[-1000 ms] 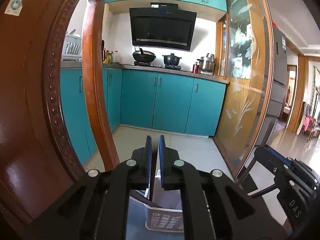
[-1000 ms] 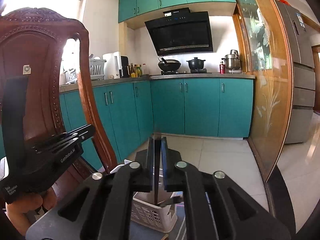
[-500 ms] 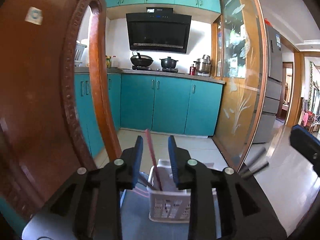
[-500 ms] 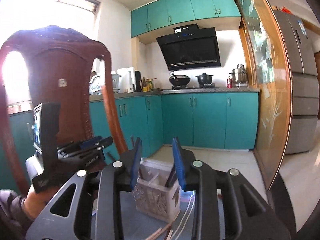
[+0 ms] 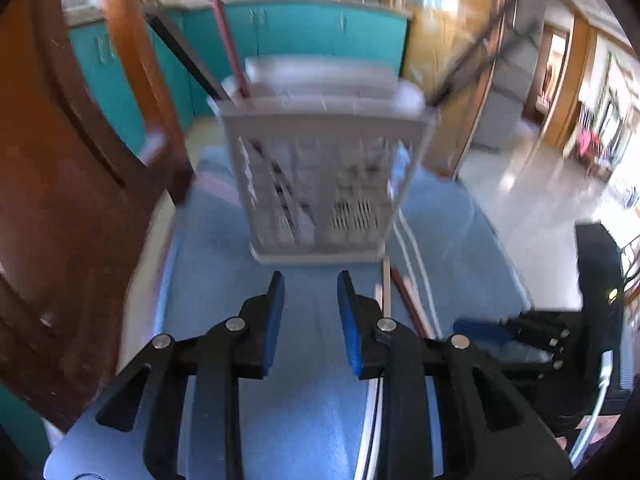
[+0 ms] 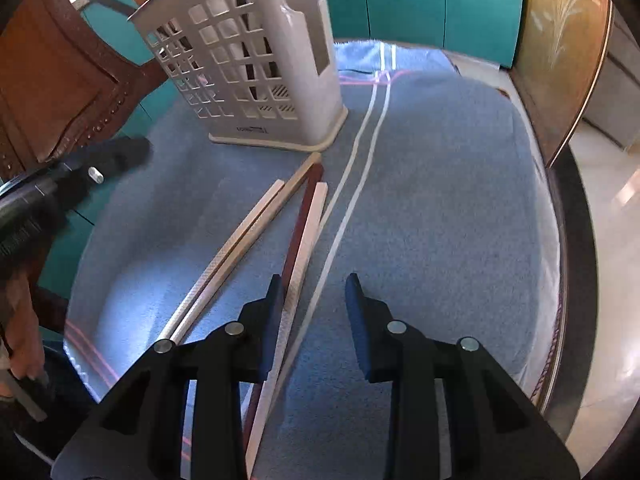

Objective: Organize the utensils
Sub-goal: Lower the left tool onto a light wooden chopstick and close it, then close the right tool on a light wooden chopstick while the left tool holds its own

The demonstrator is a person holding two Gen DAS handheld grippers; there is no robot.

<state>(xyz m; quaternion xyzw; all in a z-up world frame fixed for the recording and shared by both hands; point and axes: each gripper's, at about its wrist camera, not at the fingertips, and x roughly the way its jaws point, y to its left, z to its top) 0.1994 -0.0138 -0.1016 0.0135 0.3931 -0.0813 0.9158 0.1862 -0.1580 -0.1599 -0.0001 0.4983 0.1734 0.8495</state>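
White slotted utensil caddy point(image 6: 256, 60) on blue towel point(image 6: 420, 200), now holding the dark-red chopstick point(image 5: 230, 40) both claws have released; left gripper point(image 5: 310, 304) and right gripper point(image 6: 312, 304) spread, empty, lowered toward four loose chopsticks point(image 6: 280, 216) awaiting collection.

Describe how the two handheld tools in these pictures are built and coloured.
Both tools look alike. The left tool and the right tool each have a matte black angular frame, two flat fingers faced with blue pads, and round silver pins at the pivots. No cable or marking can be made out on them in either view.
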